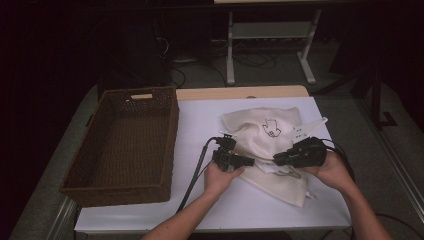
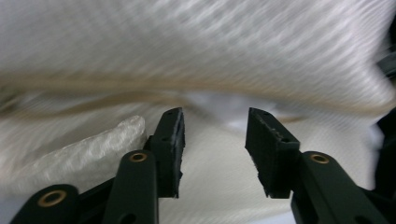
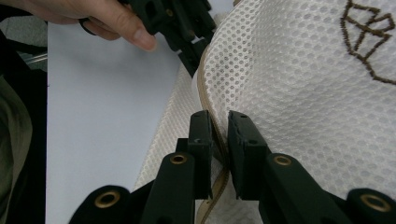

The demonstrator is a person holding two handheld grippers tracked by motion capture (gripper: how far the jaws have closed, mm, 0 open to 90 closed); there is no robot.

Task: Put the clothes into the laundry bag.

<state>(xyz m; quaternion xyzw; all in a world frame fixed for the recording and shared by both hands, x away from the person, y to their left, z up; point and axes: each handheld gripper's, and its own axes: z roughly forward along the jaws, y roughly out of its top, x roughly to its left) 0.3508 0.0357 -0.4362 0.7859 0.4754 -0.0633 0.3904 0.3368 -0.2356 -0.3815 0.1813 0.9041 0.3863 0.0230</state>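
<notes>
Table: white top; carries all items below.
Basket: dark woven, rectangular, empty; stands well left of the bag, apart from it.
Bag: cream mesh laundry bag with a brown stitched motif, lying crumpled and flat on the table right of the basket; a tan trimmed edge runs across it.
Bag handling: judged light, soft and limp; it should sag and fold when lifted. The mesh may snag on jaw corners. Best hold is the tan edge binding, which looks firmer than the open mesh.
Tag: white strip just beyond the bag's far right corner; what it is cannot be told.
Right gripper: at the bag's right side, jaws pressed nearly together, pinching the bag's tan edge.
Left gripper: at the bag's left side, jaws spread, pointed into the cloth, holding nothing; the view is blurred.
Hands: left hand and right hand each grasp a gripper, near the bag's near edge.
</notes>
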